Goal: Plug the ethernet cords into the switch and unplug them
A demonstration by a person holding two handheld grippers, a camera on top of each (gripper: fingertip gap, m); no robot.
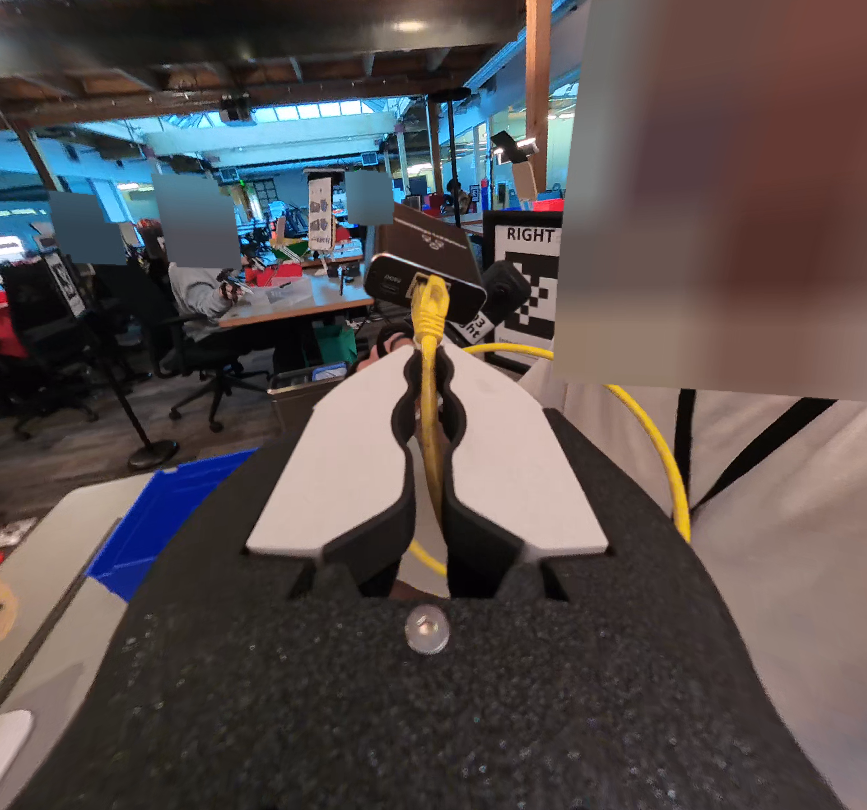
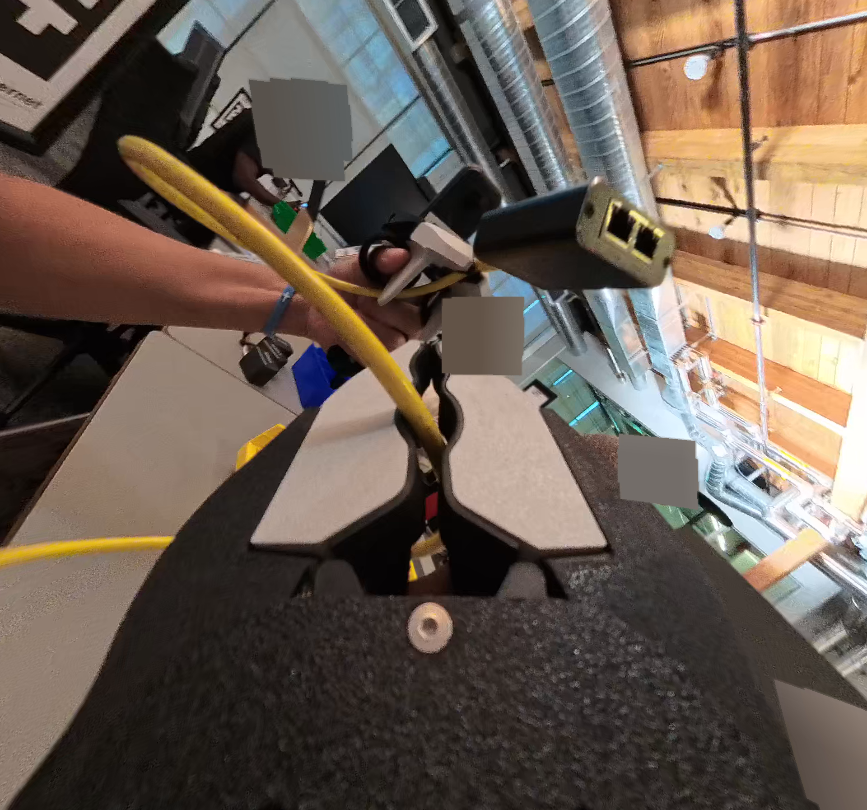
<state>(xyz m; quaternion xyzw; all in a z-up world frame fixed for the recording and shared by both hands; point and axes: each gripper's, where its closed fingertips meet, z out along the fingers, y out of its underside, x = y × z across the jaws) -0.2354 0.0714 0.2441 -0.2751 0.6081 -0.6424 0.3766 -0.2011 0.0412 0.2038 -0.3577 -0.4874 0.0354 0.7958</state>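
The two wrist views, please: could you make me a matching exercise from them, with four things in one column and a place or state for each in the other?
Things
1. switch
2. yellow plug
3. blue bin
4. right gripper

Places or states
A. shut on the yellow cord
B. on the grey table
C. up in the air, two ports empty on one end
D. seated in a port of the switch

Pairs: 1-C, 2-D, 3-B, 4-A

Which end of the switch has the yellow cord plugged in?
The end facing the left tongs, holding the yellow plug; the switch's opposite end shows two empty ports.
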